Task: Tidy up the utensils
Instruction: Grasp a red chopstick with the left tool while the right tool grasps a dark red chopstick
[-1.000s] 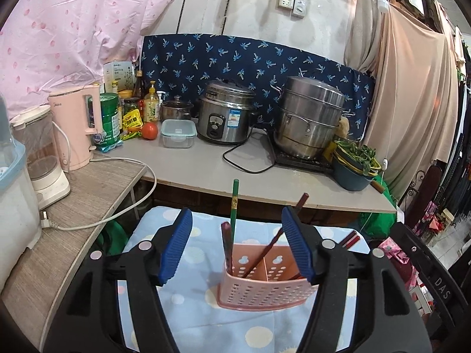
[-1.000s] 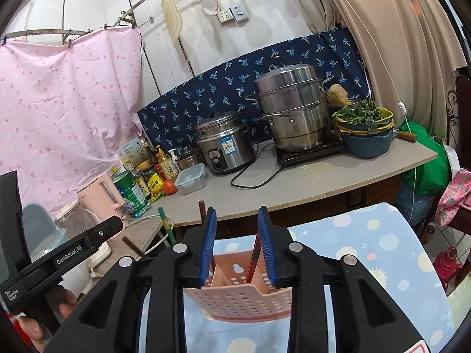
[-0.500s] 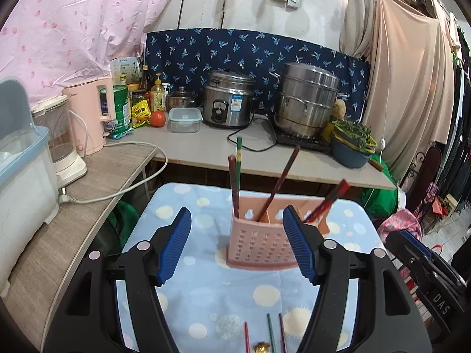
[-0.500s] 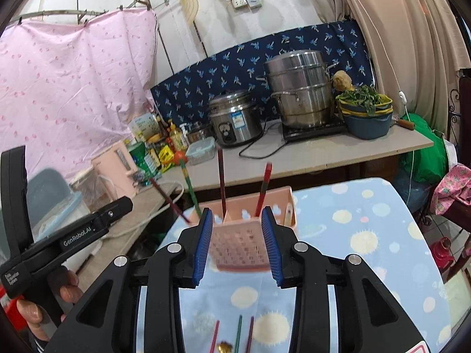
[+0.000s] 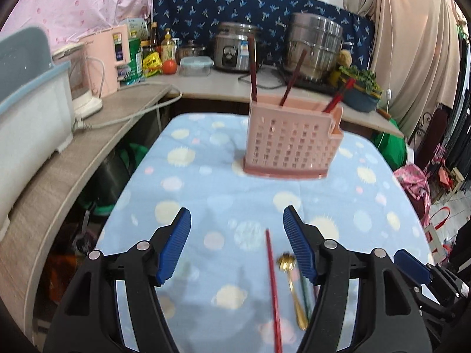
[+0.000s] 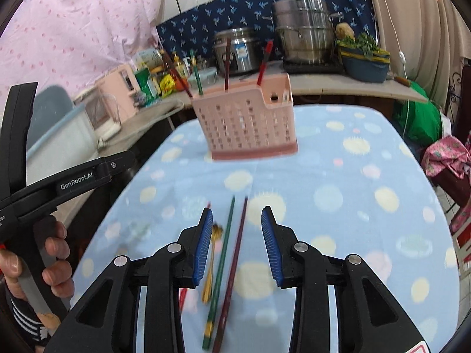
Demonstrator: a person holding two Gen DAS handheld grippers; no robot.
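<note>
Both tongs hang over the tabletop (image 6: 368, 176) with nothing in them. The left tongs (image 5: 237, 245) gape wide; the right tongs (image 6: 237, 242) are parted less, but clear of everything.

The pink holder (image 6: 247, 123) stands upright toward the far end of the blue spotted cloth, with several chopsticks already leaning in its compartments. Four loose pieces lie on the cloth near the tongs, roughly parallel and pointing toward the holder: a red chopstick (image 5: 272, 288), a gold spoon (image 6: 210, 264), a green chopstick (image 6: 222, 264) and a dark chopstick (image 6: 234, 264). In the right view the green and dark ones lie between the right tongs' fingers; the spoon lies just beside the left finger (image 6: 203, 247), partly hidden by it.

These pieces are probably light, stiff and smooth, so they may roll or slip, and on soft cloth they sit low, which makes pinching harder. I would take a chopstick across its shaft near the middle, so it does not swing when lifted. The green and dark ones lie close together, so one risk is catching both. The spoon looks thin; its handle is the better hold, since the bowl would likely slide out of the pads.
</note>
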